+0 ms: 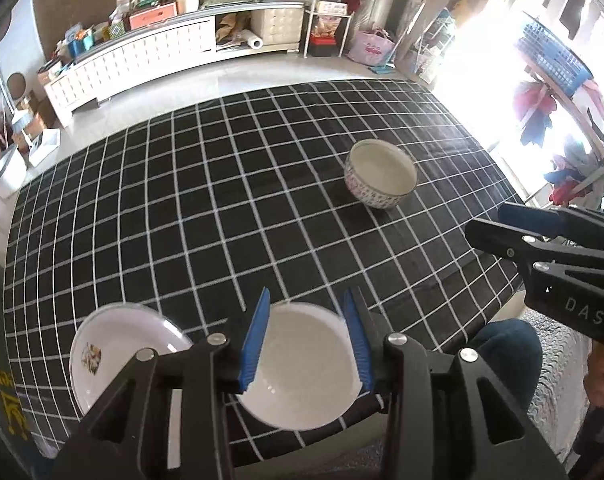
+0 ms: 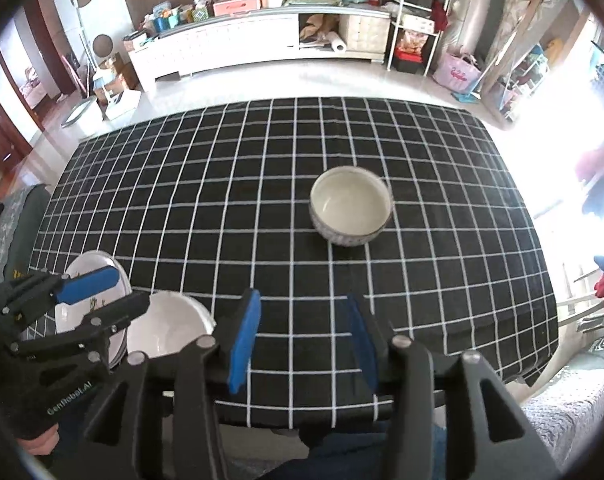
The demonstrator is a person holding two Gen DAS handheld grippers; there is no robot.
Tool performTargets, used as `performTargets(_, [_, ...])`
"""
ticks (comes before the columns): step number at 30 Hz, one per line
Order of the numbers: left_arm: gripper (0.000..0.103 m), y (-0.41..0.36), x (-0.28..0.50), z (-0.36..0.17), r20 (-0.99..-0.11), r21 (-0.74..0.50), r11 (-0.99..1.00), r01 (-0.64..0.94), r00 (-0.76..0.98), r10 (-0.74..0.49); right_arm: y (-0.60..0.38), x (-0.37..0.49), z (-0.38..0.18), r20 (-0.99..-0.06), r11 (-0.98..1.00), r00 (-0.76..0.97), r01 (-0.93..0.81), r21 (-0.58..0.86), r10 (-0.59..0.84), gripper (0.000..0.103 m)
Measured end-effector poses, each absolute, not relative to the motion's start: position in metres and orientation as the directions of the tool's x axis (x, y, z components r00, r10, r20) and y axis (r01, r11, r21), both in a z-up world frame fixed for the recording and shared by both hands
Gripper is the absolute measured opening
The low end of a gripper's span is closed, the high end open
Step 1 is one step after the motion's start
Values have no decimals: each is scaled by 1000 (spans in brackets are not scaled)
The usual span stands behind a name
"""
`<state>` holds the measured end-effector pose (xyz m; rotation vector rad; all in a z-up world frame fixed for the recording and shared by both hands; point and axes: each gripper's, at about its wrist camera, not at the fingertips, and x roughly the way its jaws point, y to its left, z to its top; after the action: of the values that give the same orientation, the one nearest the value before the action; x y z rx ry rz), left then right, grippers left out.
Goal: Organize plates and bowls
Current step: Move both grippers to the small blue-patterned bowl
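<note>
Bowls (image 1: 297, 364) sit untouched; both claws gape empty, right (image 2: 302, 336) marked "DAS", left (image 1: 308, 340) "GenRobot.AI".

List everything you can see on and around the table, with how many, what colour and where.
patterned bowl: one, cream inside, speckled outside, standing alone mid-table toward the right
white bowl: one, plain white, near edge of the table, left
plate: one, white with a small flower print, just left of the white bowl
tablecloth: one, black with white grid, covering the table
cabinet: one, long, white, against the far wall, cluttered on top
left claw: blue pads, open above the white bowl, not touching it
right claw: blue pads, open, nothing between them
</note>
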<state>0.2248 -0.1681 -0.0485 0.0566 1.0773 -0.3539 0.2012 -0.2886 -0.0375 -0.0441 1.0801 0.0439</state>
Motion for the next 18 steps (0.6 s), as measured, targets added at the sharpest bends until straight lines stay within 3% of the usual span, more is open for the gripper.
performTargets(18, [38,-227,311,-31,-872,-168,924,342,386,-301,-349,263,-35,-904,996,424,46,79,52,57])
